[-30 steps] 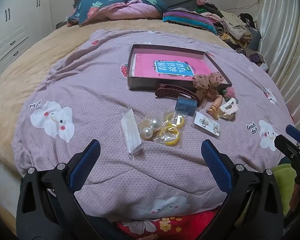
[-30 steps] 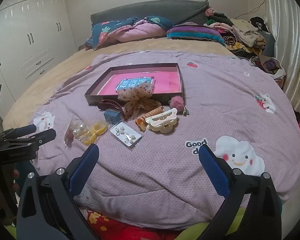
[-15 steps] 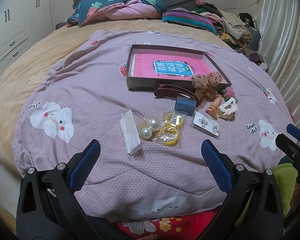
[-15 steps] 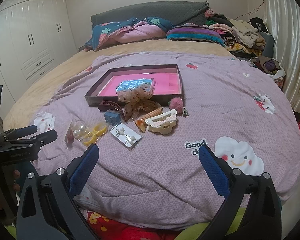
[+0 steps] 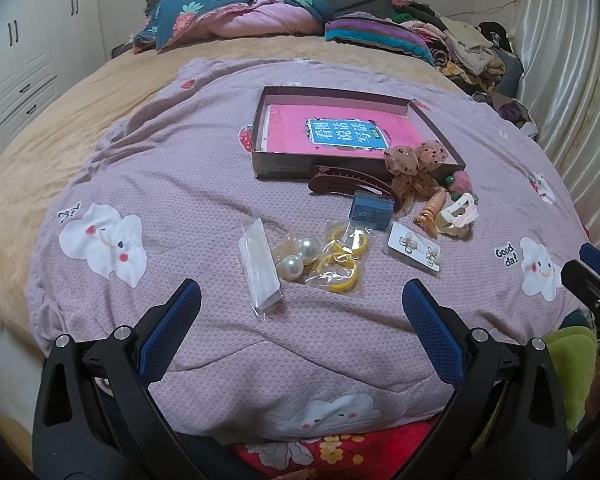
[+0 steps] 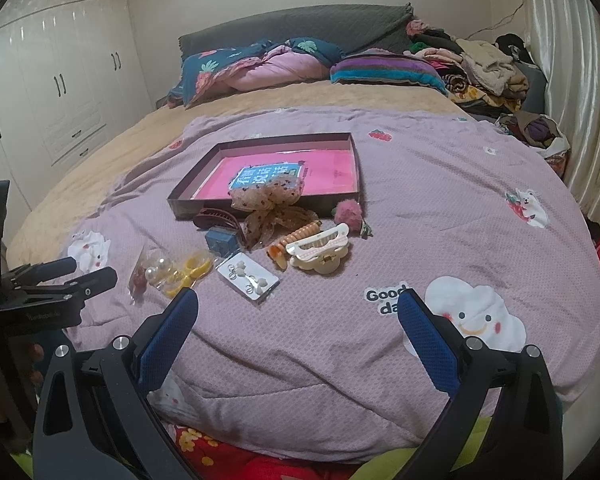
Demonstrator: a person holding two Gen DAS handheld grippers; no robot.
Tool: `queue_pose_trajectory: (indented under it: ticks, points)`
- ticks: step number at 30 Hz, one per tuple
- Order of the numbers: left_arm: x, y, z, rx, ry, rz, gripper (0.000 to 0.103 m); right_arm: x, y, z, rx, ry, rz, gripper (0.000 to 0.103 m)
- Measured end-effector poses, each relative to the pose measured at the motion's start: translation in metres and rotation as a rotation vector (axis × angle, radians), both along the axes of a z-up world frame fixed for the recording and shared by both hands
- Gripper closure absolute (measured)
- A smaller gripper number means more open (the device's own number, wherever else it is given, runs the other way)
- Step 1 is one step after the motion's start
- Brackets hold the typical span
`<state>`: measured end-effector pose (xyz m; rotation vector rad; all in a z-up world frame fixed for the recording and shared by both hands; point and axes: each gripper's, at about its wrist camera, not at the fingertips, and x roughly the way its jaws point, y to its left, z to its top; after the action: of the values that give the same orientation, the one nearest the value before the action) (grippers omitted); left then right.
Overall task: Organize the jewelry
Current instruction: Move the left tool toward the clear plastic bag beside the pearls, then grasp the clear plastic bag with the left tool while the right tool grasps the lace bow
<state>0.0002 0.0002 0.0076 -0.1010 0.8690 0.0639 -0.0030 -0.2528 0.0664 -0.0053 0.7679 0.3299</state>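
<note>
- Both my left gripper (image 5: 300,308) and right gripper (image 6: 298,316) gape wide, empty.
- Tray (image 5: 268,168) at 12 o'clock holds no jewelry.
- Earring card (image 5: 415,249), pearl bag (image 5: 296,256) unsorted on bed (image 5: 180,184).

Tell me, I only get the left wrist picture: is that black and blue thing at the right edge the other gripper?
Observer: Yes; the right wrist view shows the right gripper wide open, holding nothing.
Operator: What's the pink fluff behind the bow?
Observer: A pink pom-pom, lying just outside the tray corner.
Operator: Anything beside the pearls?
Observer: A small red piece in a clear packet.
</note>
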Motion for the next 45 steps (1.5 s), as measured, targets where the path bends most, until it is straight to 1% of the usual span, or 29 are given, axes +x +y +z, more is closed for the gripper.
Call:
queue_pose_trajectory:
  ticks: [5,6,8,9,10,11,14,15,17,22,27,29,32,33,38,39,41,43,45]
  points:
    - [0.007,-0.006,-0.004,0.000,0.011,-0.017,0.008,0.006,-0.006,-0.004,-0.014,0.016,-0.027,0.004]
    - [0.009,-0.007,-0.005,-0.001,0.014,-0.021,0.008,0.006,-0.008,-0.003,-0.018,-0.007,-0.032,0.004]
    - [0.012,-0.009,-0.006,-0.004,0.019,-0.027,0.008,0.008,-0.010,-0.004,-0.020,-0.018,-0.041,0.004]
    - [0.014,-0.009,-0.007,-0.002,0.021,-0.030,0.008,0.008,-0.011,-0.003,-0.025,-0.052,-0.043,0.004]
    - [0.015,-0.009,-0.008,0.000,0.023,-0.029,0.008,0.009,-0.011,-0.003,-0.037,-0.063,-0.046,0.004]
    - [0.017,-0.009,-0.009,-0.001,0.025,-0.028,0.008,0.009,-0.013,-0.003,-0.036,-0.099,-0.049,0.004]
    - [0.022,-0.004,-0.013,-0.011,0.036,-0.024,0.008,0.014,-0.017,-0.001,-0.026,-0.149,-0.047,0.004]
    - [0.024,-0.001,-0.015,-0.015,0.039,-0.019,0.008,0.018,-0.018,-0.002,-0.028,-0.143,-0.047,0.004]
    - [0.027,0.006,-0.018,-0.020,0.050,-0.004,0.008,0.026,-0.017,-0.005,-0.021,-0.097,-0.042,0.004]
    - [0.030,0.026,-0.030,-0.045,0.086,0.042,0.008,0.042,-0.011,-0.007,-0.029,-0.081,-0.024,0.004]
    - [0.031,0.048,-0.042,-0.102,0.116,0.086,0.008,0.057,0.003,-0.010,-0.046,-0.067,0.014,0.004]
    - [0.032,0.057,-0.047,-0.145,0.122,0.090,0.008,0.062,0.010,-0.012,-0.047,-0.063,0.031,0.004]
    - [0.035,0.068,-0.054,-0.249,0.126,0.070,0.008,0.071,0.021,-0.013,-0.047,-0.062,0.055,0.004]
    - [0.037,0.070,-0.056,-0.267,0.128,0.067,0.008,0.074,0.026,-0.014,-0.053,-0.063,0.064,0.004]
    - [0.050,0.068,-0.066,-0.294,0.142,0.018,0.009,0.093,0.045,-0.019,-0.072,-0.064,0.095,0.004]
    - [0.052,0.065,-0.067,-0.290,0.136,-0.002,0.010,0.099,0.047,-0.019,-0.066,-0.061,0.100,0.004]
    - [0.056,0.060,-0.070,-0.264,0.146,-0.027,0.022,0.110,0.051,-0.021,-0.063,-0.052,0.101,0.004]
    - [0.060,0.059,-0.076,-0.246,0.166,-0.035,0.028,0.123,0.055,-0.024,-0.064,-0.035,0.103,0.004]
    - [0.061,0.062,-0.080,-0.248,0.172,-0.032,0.034,0.138,0.062,-0.028,-0.069,-0.011,0.109,0.004]
